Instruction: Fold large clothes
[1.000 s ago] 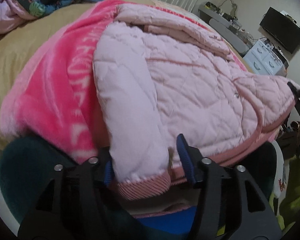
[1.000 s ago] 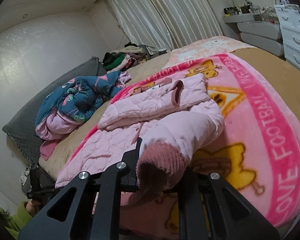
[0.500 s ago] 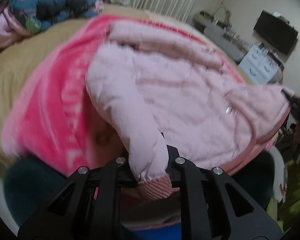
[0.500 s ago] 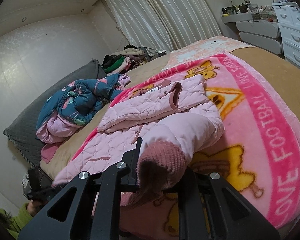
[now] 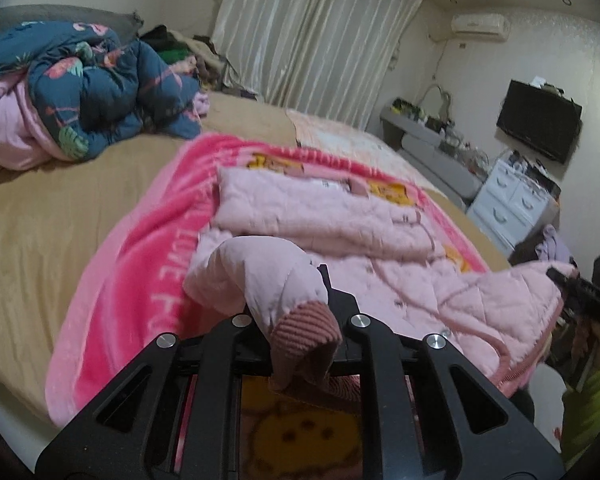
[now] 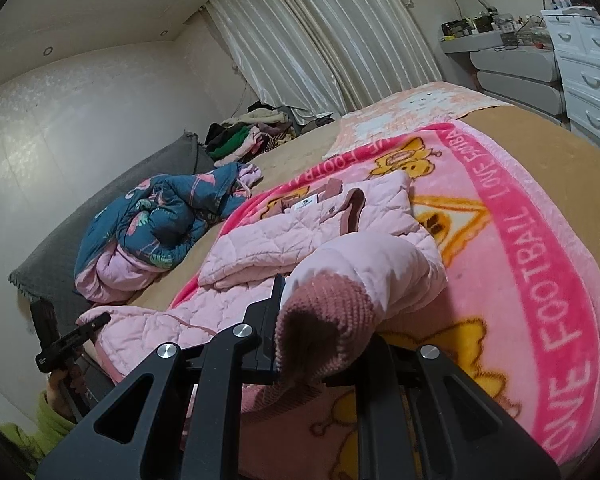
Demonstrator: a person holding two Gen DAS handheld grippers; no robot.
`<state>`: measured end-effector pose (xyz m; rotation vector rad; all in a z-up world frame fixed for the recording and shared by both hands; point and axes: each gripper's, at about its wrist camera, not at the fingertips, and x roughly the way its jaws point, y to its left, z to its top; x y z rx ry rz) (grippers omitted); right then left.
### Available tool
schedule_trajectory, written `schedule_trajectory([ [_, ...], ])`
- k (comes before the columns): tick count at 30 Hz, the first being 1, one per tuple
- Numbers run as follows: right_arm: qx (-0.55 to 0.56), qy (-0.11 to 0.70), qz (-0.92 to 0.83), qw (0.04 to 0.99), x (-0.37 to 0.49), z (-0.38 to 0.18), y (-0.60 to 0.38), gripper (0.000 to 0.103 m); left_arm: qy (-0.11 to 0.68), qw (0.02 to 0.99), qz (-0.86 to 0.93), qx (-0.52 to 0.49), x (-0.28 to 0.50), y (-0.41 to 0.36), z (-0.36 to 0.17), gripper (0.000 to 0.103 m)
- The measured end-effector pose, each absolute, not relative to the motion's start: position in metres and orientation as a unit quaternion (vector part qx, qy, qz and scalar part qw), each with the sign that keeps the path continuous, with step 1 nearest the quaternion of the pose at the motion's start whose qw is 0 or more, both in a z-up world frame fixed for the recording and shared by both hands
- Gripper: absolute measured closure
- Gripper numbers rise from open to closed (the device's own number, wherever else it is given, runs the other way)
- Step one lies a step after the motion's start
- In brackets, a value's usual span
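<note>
At the bottom of the left wrist view, the left gripper (image 5: 300, 344) is clamped on the ribbed cuff (image 5: 306, 336) of one sleeve of the pink jacket (image 5: 380, 240), with the sleeve humped up just above the jaws. At the bottom of the right wrist view, the right gripper (image 6: 320, 352) likewise grips the other cuff (image 6: 324, 320), its sleeve bulging toward the frame's centre. Holding both sleeves by their cuffs probably lets the person carry them inward over the jacket's body for the next fold. The jacket lies in the middle of each frame on a bright pink blanket (image 6: 540, 264), its far part already doubled over into a flat band; the blanket gives it a smooth base. The blanket's border runs along the right of the right wrist view, with bare tan bedsheet (image 5: 60, 216) beyond, so there appears to be free room on both sides for swinging the sleeves. Farther back, at upper left, a crumpled blue quilt (image 5: 96, 92) sits well apart from the jacket. Curtains (image 5: 316, 36) and white drawers (image 6: 588, 60) stand beyond the bed.
</note>
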<state>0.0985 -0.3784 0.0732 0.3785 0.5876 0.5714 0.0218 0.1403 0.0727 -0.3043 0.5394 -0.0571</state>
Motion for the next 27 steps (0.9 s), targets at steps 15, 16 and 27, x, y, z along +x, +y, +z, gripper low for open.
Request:
schedule_trajectory([
  [15,0.216,0.274,0.270,0.897,0.149,0.101,-0.375,0.091,0.235,0.962,-0.009,-0.139,0.075,0.152,0.101,0.095],
  [16,0.222,0.274,0.269,0.896,0.154,0.102,-0.375,0.091,0.235,0.963,-0.008,-0.133,0.079,0.151,0.103,0.095],
  [27,0.226,0.269,0.262,0.899,0.197,0.118,-0.366,0.090,0.226,0.967,0.000,-0.118,0.122,0.157,0.116,0.095],
])
